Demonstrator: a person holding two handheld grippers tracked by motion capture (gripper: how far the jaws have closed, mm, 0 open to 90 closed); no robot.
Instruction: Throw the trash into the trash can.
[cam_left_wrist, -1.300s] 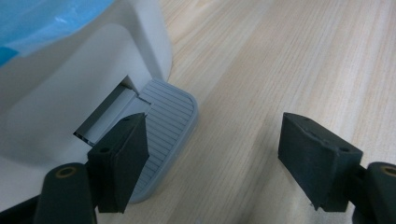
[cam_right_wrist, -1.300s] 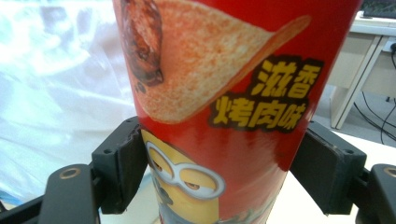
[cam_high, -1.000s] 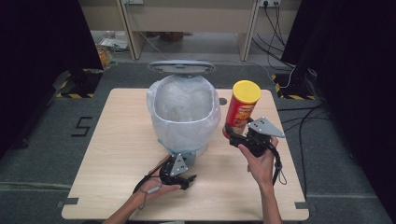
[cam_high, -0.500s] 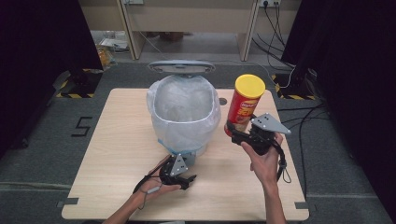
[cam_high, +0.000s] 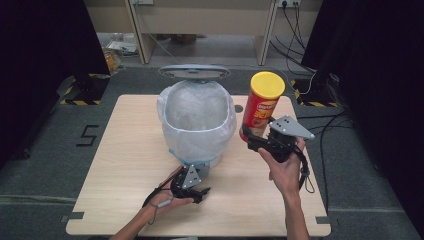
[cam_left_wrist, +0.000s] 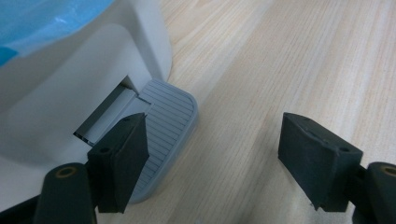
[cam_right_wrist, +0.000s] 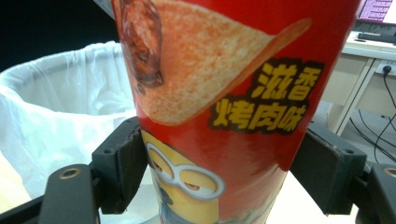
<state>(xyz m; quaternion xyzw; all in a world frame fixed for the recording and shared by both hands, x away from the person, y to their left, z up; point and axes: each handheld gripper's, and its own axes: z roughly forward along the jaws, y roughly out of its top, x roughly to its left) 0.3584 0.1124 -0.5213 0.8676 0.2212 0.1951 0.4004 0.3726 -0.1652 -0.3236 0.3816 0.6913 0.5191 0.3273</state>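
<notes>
- The left gripper sits low near the front edge of the table, just in front of the bin
- Its two black jaws are wide apart with nothing between them
- In the left gripper view, one finger lies over the grey foot pedal at the bottom of the bin, and the other finger is over bare wood
- The bin stands in the middle of the table, nearer the back edge, with a thin plastic bag inside it and its grey lid standing open behind
- The chip can is red with a yellow cap and stands almost straight up, just right of the bin, up off the table
- The right gripper is clamped on the lower part of the can, one jaw on each side
- In the right gripper view, the can sits tight between the fingers, with the bag in the bin close behind on the left
</notes>
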